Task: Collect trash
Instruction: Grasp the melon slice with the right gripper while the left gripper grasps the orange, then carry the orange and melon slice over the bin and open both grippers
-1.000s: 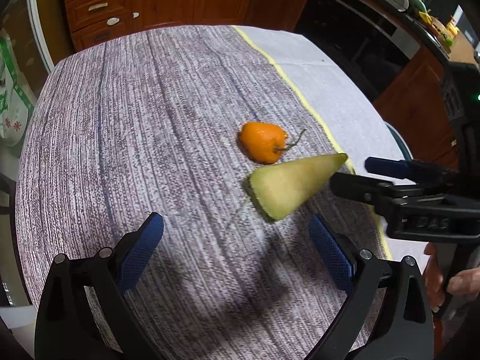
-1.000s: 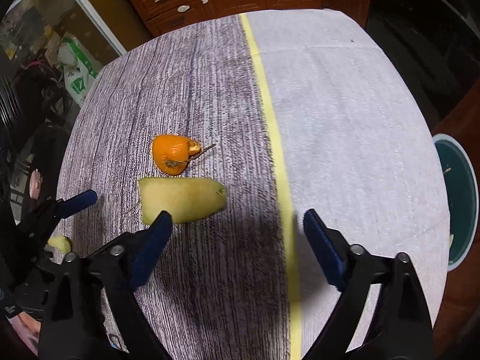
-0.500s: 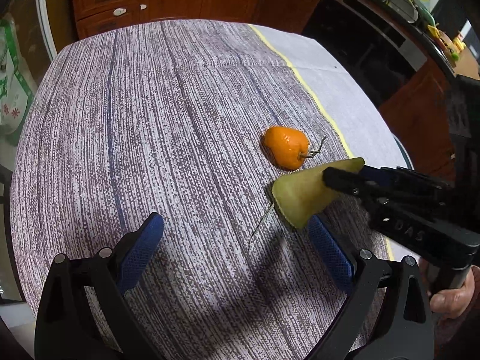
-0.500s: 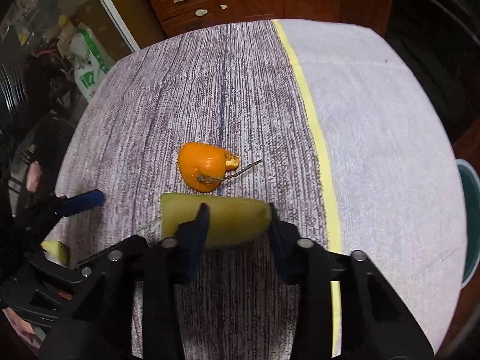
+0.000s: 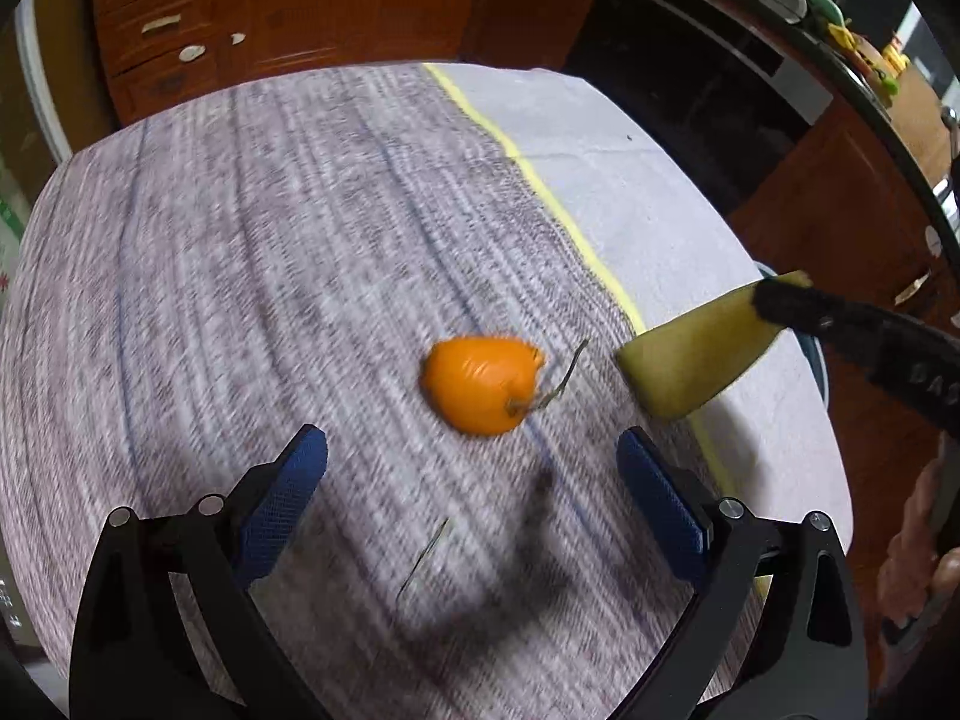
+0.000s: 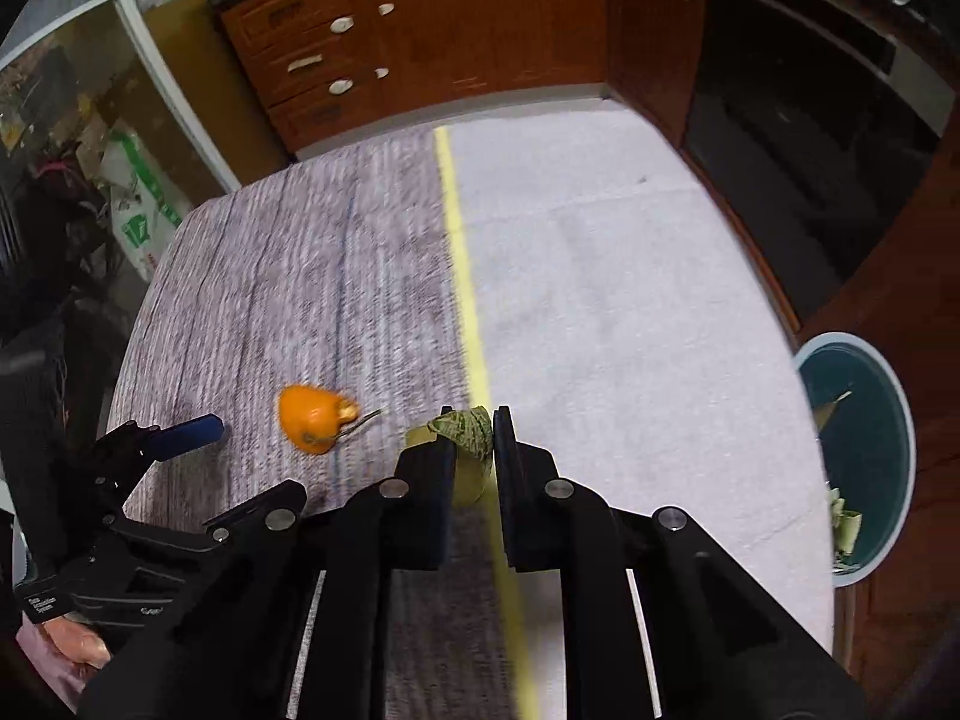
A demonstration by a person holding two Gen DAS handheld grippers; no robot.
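Observation:
A pale green melon rind slice [image 6: 465,426] hangs above the table in my right gripper [image 6: 474,420]. Its jaws are closing, and the pads press on the slice from both sides. In the left wrist view the same slice [image 5: 696,354] sticks out of the right gripper [image 5: 780,300] at the right, clear of the cloth. An orange fruit piece [image 5: 480,381] with a thin stem lies on the striped tablecloth [image 5: 270,240]. My left gripper [image 5: 468,444] stands open just short of it, nothing between its blue pads [image 5: 288,492].
A teal bin [image 6: 840,341] with scraps inside stands on the floor off the table's right edge. A thin loose stem [image 5: 423,558] lies on the cloth near my left gripper. Wooden drawers [image 6: 360,60] stand behind the table. A hand [image 5: 918,540] holds the right gripper.
My right gripper went from open to shut on the melon rind slice and lifted it off the cloth. My left gripper moved across toward the orange piece, still open.

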